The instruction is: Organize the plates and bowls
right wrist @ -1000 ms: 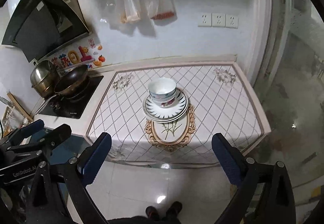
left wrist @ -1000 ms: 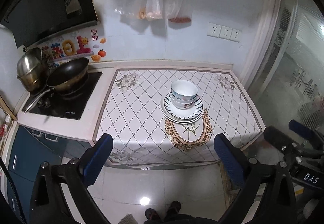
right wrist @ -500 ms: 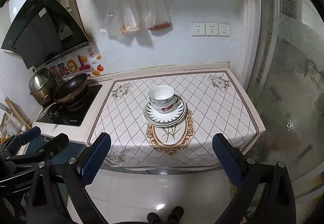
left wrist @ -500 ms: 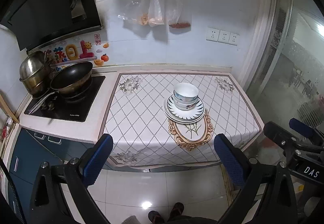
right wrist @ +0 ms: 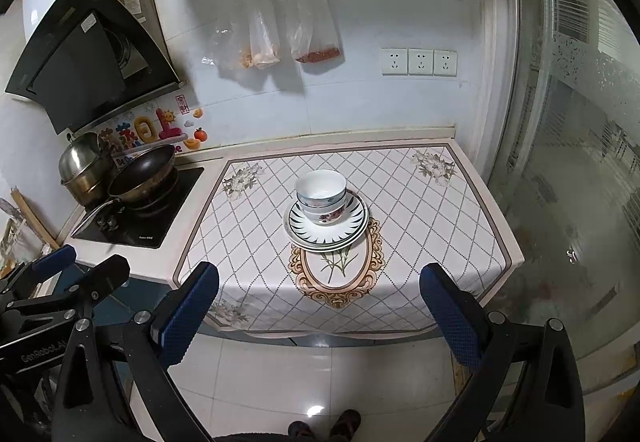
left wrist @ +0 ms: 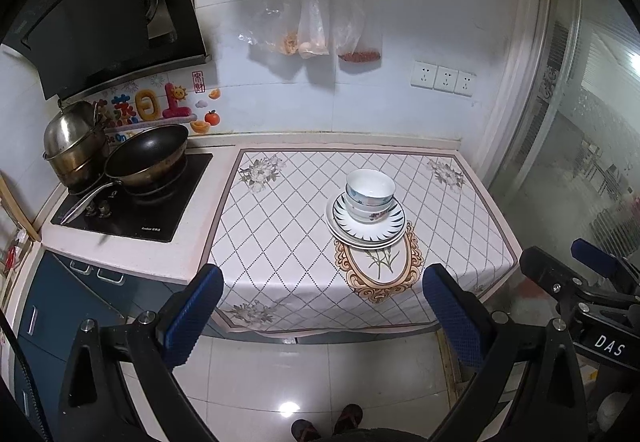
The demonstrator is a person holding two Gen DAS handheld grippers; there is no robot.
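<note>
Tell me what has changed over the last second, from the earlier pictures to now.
Both tools, the left tool and the right tool, have pulled back from the counter and tilted up: more wall shows now. Nothing was gripped or released; both stay open and empty. The bowls remain stacked on the plates on the patterned mat; the wok has not moved.

My left gripper (left wrist: 322,306) and right gripper (right wrist: 318,304) look alike — black angular frames with silver screws, fingers (left wrist: 192,316) padded in textured blue. White lettering marks the bodies — "DAS" on one. Below, my dark shoes (right wrist: 324,426).
</note>
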